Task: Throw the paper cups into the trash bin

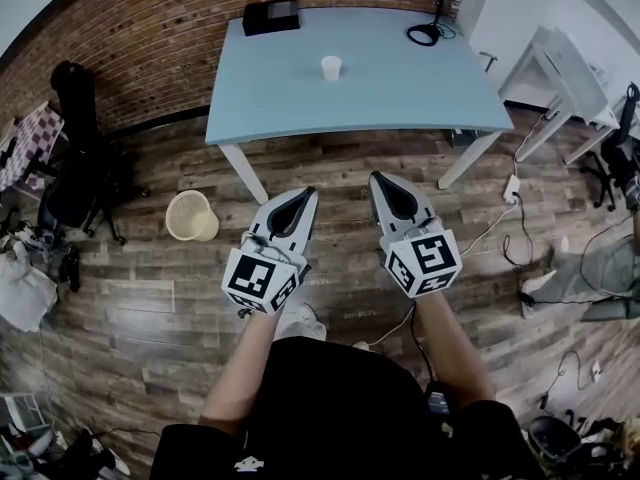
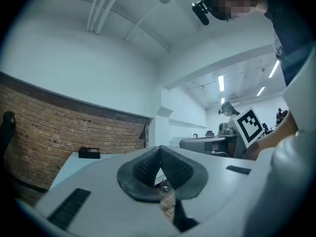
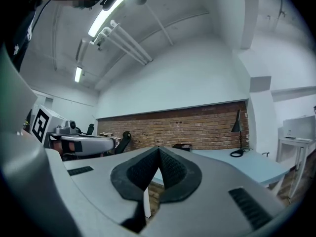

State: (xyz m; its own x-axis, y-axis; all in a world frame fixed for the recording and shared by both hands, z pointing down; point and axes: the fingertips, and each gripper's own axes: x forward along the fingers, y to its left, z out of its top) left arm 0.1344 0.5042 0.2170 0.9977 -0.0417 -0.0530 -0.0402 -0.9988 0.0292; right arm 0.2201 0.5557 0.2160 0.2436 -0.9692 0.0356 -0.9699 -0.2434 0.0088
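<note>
While left gripper and right gripper have closed, empty jaws, one paper cup and one trash bin show.

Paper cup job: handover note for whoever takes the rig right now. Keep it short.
Left gripper: shut, empty, held level short of the table.
Right gripper: shut, empty, level beside the left one.
Cup: one in view, upright near the middle of the table, with neither gripper on it.
Bin: on the floor, left of the table's near-left leg. Its contents can't be made out.
Done: nothing that shows.
Left: open a gripper, take the cup, carry it to the bin and drop it in.
</note>
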